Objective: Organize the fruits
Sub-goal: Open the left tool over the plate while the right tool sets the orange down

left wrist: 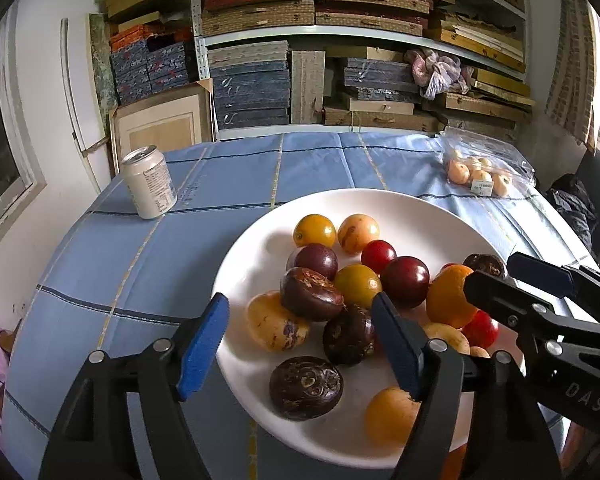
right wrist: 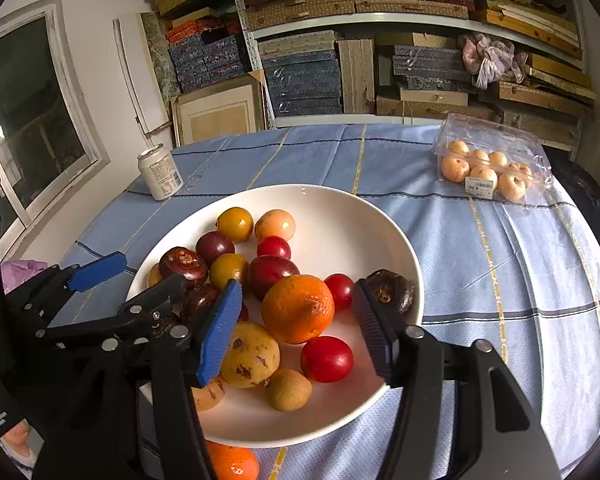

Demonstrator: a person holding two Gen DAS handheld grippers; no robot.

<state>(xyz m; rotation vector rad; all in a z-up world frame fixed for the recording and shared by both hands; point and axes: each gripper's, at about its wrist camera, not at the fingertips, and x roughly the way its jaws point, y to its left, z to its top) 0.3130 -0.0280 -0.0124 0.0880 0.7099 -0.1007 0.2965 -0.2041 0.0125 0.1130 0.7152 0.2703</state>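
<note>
1. The fruits all sit in a big white plate [right wrist: 380, 216] on the counter [right wrist: 500, 264], which has a blue checked cloth over it. The mix: a large orange [right wrist: 298, 308] about in the middle, red plums [right wrist: 326, 359], yellow round ones [right wrist: 235, 224], a spotty yellow fruit [right wrist: 252, 354], a small brownish one [right wrist: 289, 390] and several dark, wrinkly purple ones [left wrist: 306, 387].
2. Left hand-held gripper [left wrist: 300, 342]: jaws apart, hanging over the left side of the plate. Nothing is clamped. A dark purple fruit and the spotty yellow one lie in the gap below it, but the blue pads aren't pressing on either.
3. Right hand-held gripper [right wrist: 298, 332]: jaws apart too, sitting on either side of the orange. There's a visible gap on both sides, so it isn't gripping it. Can't tell if the left pad brushes the spotty yellow fruit.
4. The two grippers are close together, the left one's black fingers poking in just beside the right one's left pad.
5. One more orange [right wrist: 232, 462] lies off the plate, right at its near rim on the cloth.
6. Further out: a pale drink can [right wrist: 160, 172] stands upright at the far left, and a clear plastic box of small pale fruits [right wrist: 488, 168] sits at the far right.
7. Behind the counter, shelves [right wrist: 380, 20] stacked with flat boxes.
</note>
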